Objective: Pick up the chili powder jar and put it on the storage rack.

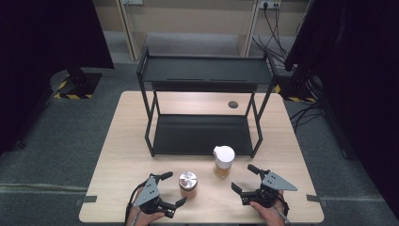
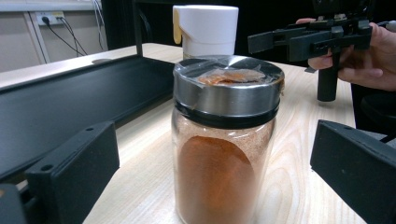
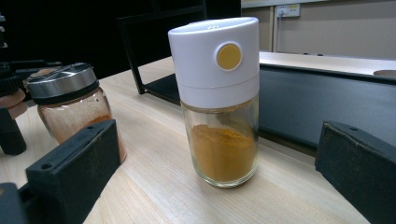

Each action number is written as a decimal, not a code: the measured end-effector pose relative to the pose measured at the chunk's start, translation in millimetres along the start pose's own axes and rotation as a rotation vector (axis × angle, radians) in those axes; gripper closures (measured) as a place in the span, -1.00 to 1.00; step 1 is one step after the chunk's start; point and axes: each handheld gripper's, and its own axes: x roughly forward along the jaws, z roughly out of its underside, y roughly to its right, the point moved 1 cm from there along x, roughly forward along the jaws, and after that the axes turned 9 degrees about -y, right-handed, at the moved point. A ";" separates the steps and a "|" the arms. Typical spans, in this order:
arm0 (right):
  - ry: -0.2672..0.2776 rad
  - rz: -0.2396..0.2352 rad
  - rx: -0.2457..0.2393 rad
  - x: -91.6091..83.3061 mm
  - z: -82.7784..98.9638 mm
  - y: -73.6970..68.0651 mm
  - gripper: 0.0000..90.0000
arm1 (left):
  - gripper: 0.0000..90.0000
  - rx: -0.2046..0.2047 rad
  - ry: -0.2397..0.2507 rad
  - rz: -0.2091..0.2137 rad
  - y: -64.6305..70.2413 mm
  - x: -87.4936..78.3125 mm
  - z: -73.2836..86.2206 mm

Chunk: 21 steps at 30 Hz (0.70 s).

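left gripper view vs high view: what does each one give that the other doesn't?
Left gripper view alone: reddish-brown powder through the glass wall of the steel-lidded spice jar, film over its lid, and a wall socket at top left.

High view alone: the whole two-tier black metal shelf rack, grey floor, and both open grippers, left gripper and right gripper.

Both: that jar, the white-capped glass shaker, the light wooden table, the rack's lower tray.

A steel-lidded jar (image 1: 188, 184) of red powder stands upright near a white-capped jar (image 1: 224, 161) of yellow powder.
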 end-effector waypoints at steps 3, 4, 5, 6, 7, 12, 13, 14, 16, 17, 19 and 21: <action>-0.001 -0.001 -0.001 0.1 -0.2 -0.1 -0.99 | -0.99 0.000 -0.006 0.001 0.8 2.3 -1.7; -0.001 -0.002 0.000 0.1 -0.1 0.0 -0.99 | -0.99 0.001 -0.008 0.003 1.1 4.2 -2.8; 0.000 -0.002 0.000 0.1 -0.1 0.0 -0.99 | -0.99 0.001 -0.010 0.004 1.2 5.1 -3.5; 0.000 -0.002 0.001 0.1 0.0 0.1 -0.99 | -0.99 0.001 -0.010 0.004 1.2 5.1 -3.5; 0.001 -0.002 0.001 0.1 0.0 0.2 -0.99 | -0.99 -0.001 -0.015 0.006 1.8 7.4 -4.6; -0.001 -0.005 0.000 0.5 -0.2 0.0 -0.99 | -0.98 -0.001 -0.029 0.014 2.2 14.1 -7.6; -0.001 -0.006 0.000 0.6 -0.1 0.1 -0.99 | -0.98 -0.001 -0.030 0.016 2.3 15.4 -8.2; -0.001 -0.006 0.000 0.6 -0.1 0.1 -0.99 | -0.98 -0.001 -0.030 0.016 2.3 15.4 -8.2; -0.001 -0.005 0.001 0.6 -0.1 0.1 -0.99 | -0.98 0.003 -0.032 0.016 2.4 17.8 -9.5; -0.001 -0.006 0.002 0.6 0.0 0.2 -0.99 | -0.98 0.001 -0.033 0.017 2.5 18.9 -10.0; 0.001 -0.004 0.002 0.3 0.1 0.4 -0.99 | -0.96 0.001 -0.035 0.019 2.2 20.9 -11.1; 0.000 -0.004 0.004 0.3 0.1 0.3 -0.99 | -0.95 -0.001 -0.041 0.015 2.3 22.7 -12.8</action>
